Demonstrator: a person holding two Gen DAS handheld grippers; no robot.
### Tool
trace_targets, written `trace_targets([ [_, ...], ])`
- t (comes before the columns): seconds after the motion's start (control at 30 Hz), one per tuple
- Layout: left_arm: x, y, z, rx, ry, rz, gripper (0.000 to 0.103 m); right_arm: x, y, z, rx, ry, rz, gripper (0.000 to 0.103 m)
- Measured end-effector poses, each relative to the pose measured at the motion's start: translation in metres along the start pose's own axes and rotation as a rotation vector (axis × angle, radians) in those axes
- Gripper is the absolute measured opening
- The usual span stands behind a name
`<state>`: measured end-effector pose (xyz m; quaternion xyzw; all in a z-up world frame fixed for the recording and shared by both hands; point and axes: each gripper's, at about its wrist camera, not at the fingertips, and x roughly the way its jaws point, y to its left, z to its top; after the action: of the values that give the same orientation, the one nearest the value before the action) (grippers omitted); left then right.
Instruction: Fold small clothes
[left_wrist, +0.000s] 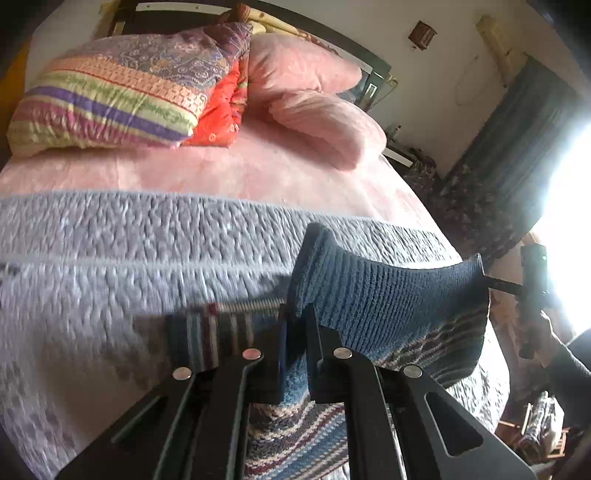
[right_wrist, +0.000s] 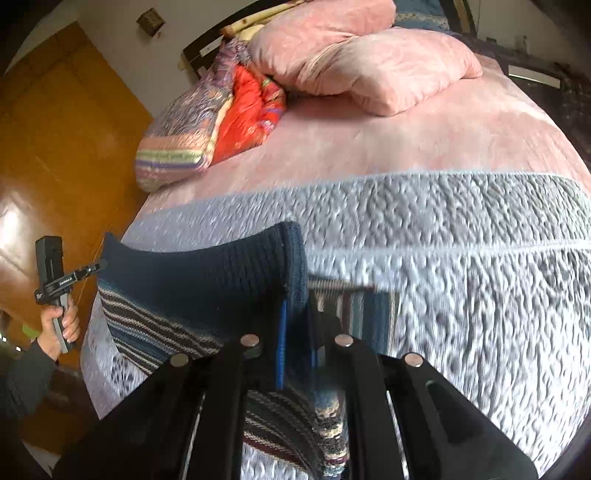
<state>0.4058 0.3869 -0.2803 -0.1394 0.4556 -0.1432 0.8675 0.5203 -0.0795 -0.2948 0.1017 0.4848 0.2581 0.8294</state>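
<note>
A small knitted garment with a ribbed navy band and a striped blue, maroon and cream body (left_wrist: 384, 295) hangs stretched between both tools, lifted just above the grey quilted bedspread (left_wrist: 129, 236). The left gripper (left_wrist: 295, 354) is pinched nearly closed on one corner of the navy band. The right gripper (right_wrist: 297, 350) is likewise clamped tight on the opposite corner. Beyond the bedspread, towards the headboard, lie a striped multicoloured pillow (left_wrist: 110, 96) and pink pillows (right_wrist: 376, 62).
</note>
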Motion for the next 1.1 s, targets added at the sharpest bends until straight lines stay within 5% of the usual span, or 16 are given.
trace_targets([
  [0.4, 0.098, 0.056, 0.046, -0.127, 0.111, 0.053, 0.008, 0.088, -0.035, 0.05, 0.02, 0.052, -0.128, 0.008],
  [0.73, 0.175, 0.106, 0.019, -0.28, 0.246, 0.081, 0.008, 0.166, -0.077, 0.039, 0.095, 0.159, -0.182, 0.008],
  [0.97, 0.187, 0.119, 0.006, -0.323, 0.274, 0.079, 0.012, 0.195, -0.094, 0.024, 0.141, 0.214, -0.191, 0.011],
  [1.03, 0.17, 0.114, 0.01, -0.305, 0.232, 0.149, 0.018, 0.184, -0.093, 0.026, 0.164, 0.189, -0.185, 0.032],
  [1.1, 0.143, 0.101, 0.015, -0.264, 0.144, 0.178, 0.016, 0.158, -0.089, 0.027, 0.181, 0.094, -0.151, 0.041],
])
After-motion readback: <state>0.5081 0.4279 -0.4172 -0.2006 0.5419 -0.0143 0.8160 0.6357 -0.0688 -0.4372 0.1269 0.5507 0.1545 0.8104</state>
